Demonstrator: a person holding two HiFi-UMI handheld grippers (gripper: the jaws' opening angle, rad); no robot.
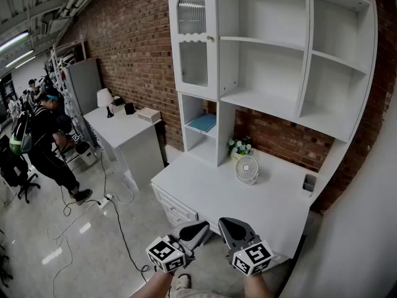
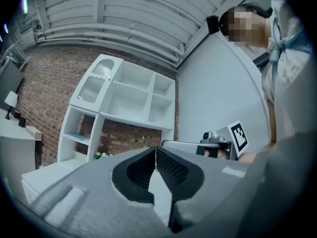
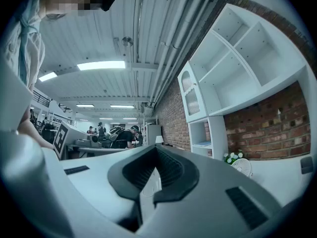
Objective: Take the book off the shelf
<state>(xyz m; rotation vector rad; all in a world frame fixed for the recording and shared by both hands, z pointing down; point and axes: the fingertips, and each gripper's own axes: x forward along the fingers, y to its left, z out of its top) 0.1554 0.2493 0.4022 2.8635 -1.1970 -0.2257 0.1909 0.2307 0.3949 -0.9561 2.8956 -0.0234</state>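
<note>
**Book on its shelf, both grippers shut and empty**

The blue book [image 1: 203, 123] seems to lie flat in the low open compartment of the white shelf unit [image 1: 273, 104], just under the glass-door cupboard. It is small in every view, so how it rests is hard to tell. The compartment stands above the back left of the desk [image 1: 205, 194], with a small fan [image 1: 247, 168] and a pot of flowers [image 1: 239, 146] near it to the right.

The left gripper [image 1: 197, 230] and the right gripper [image 1: 229, 228] hang side by side at the near edge of the desk, well apart from the book. Each has its jaws pressed together with nothing between them. Probably this is a rest pose, since no reach has begun.

To take the book, one gripper would need to open, cross the desk and rise to the compartment, clear of the fan.
</note>
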